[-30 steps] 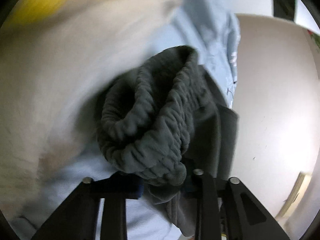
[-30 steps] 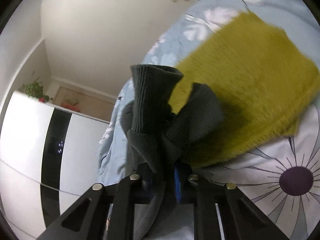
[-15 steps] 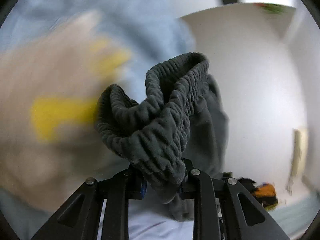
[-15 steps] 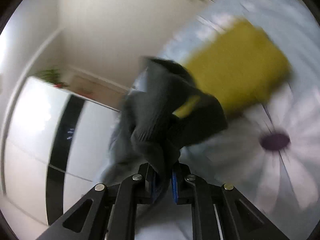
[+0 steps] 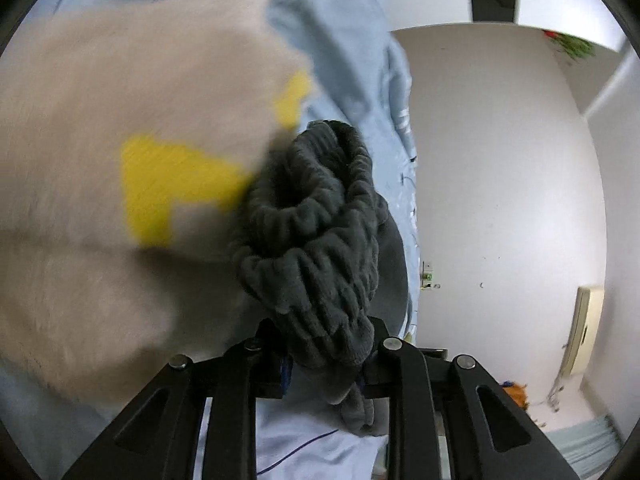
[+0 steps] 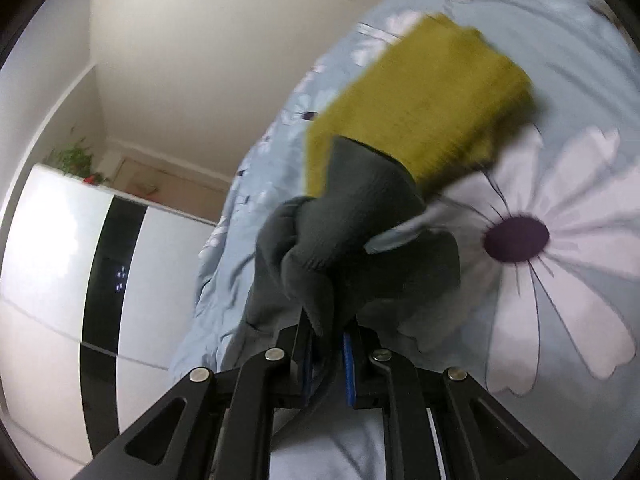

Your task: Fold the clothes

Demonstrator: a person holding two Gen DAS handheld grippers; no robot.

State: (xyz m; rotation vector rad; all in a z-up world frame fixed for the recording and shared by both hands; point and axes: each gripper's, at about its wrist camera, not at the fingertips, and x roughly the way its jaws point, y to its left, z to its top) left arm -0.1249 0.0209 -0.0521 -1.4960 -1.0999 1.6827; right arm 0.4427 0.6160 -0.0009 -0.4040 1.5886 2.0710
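Observation:
A dark grey fleece garment (image 5: 316, 232) with a ribbed elastic waistband is bunched up in my left gripper (image 5: 326, 354), which is shut on it. My right gripper (image 6: 326, 334) is shut on another part of the same grey garment (image 6: 352, 240), held above the bed. A folded mustard-yellow knit (image 6: 424, 100) lies on the light blue floral bedsheet (image 6: 560, 216) beyond the right gripper. A cream fuzzy garment (image 5: 100, 120) with yellow patches lies left of the left gripper, blurred.
The light blue sheet (image 5: 340, 40) runs behind the cream garment. A white wall (image 5: 500, 200) is at the right of the left view. A white and black wardrobe (image 6: 72, 280) stands beside the bed, with a plant (image 6: 74, 158) on top.
Both grippers have swung with the grey garment still held. The cream garment now fills the left of the left view, and the yellow knit sits closer behind the right gripper's cloth.

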